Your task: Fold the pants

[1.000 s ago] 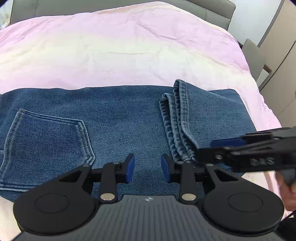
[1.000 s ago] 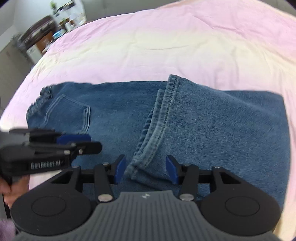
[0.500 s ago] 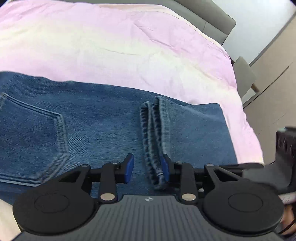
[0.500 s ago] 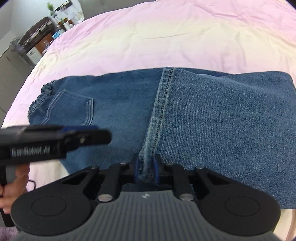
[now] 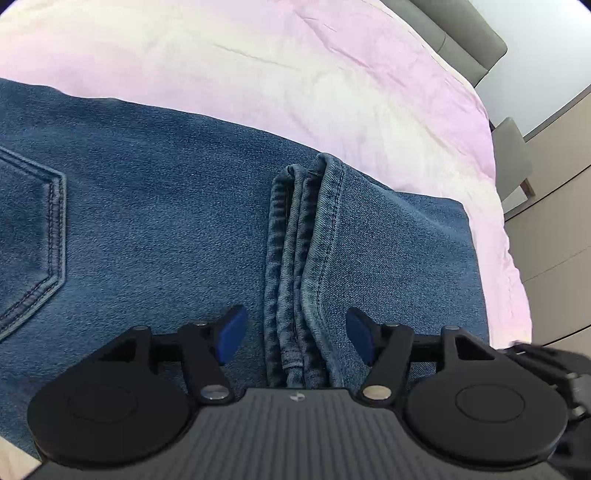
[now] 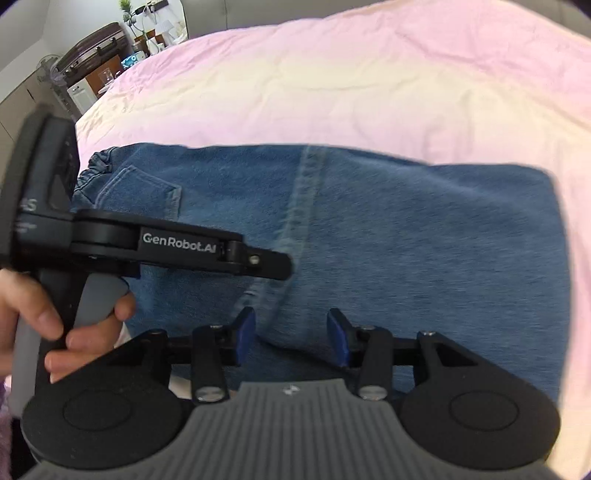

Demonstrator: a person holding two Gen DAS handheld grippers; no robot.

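Note:
Blue denim pants lie folded lengthwise on the bed, with the leg ends folded back so their stacked hems run across the middle. My left gripper is open, its blue pads on either side of the near end of the hems. A back pocket lies to the left. In the right wrist view the pants fill the middle and my right gripper is open over their near edge, holding nothing. The left gripper's body crosses that view from the left, held by a hand.
The pants lie on a pink and cream bedspread. A grey headboard and a chair stand beyond the bed's right side. A shelf with small items stands at the far left in the right wrist view.
My right gripper was shut on the hem edge half a second ago and has opened and let it go. My left gripper has opened wider and moved right, so the hems lie between its pads.

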